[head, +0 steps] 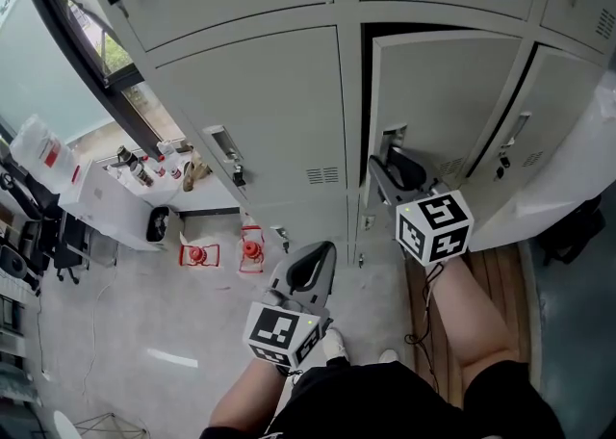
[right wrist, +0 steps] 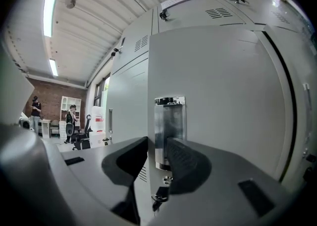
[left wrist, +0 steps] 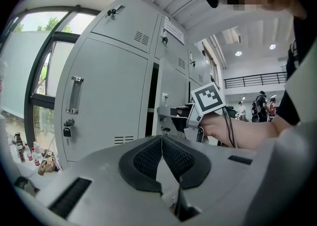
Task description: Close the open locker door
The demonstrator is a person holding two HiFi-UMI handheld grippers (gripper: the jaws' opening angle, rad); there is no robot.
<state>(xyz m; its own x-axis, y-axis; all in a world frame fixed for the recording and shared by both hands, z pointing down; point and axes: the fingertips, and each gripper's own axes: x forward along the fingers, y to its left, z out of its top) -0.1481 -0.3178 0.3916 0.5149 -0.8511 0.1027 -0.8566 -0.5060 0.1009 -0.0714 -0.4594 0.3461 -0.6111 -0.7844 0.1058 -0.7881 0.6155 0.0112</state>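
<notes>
The open locker door (head: 443, 100) stands slightly ajar in the grey locker wall, a dark gap showing along its top and left edge. My right gripper (head: 390, 175) is at the door's free edge by the chrome handle (right wrist: 169, 121). In the right gripper view one jaw lies behind the door's edge and the other against the handle side, so the right gripper (right wrist: 157, 153) is shut on the door. My left gripper (head: 310, 269) hangs lower, in front of the neighbouring closed locker, with its pads together and nothing in them (left wrist: 161, 145). The left gripper view shows the right gripper's marker cube (left wrist: 208, 99) at the door.
Closed lockers (head: 260, 110) fill the wall to the left, one with a handle and key (head: 229, 156). A window, a white table with bottles (head: 115, 192) and red objects on the floor (head: 250, 249) lie to the left. A wooden platform (head: 500, 273) runs under the right lockers.
</notes>
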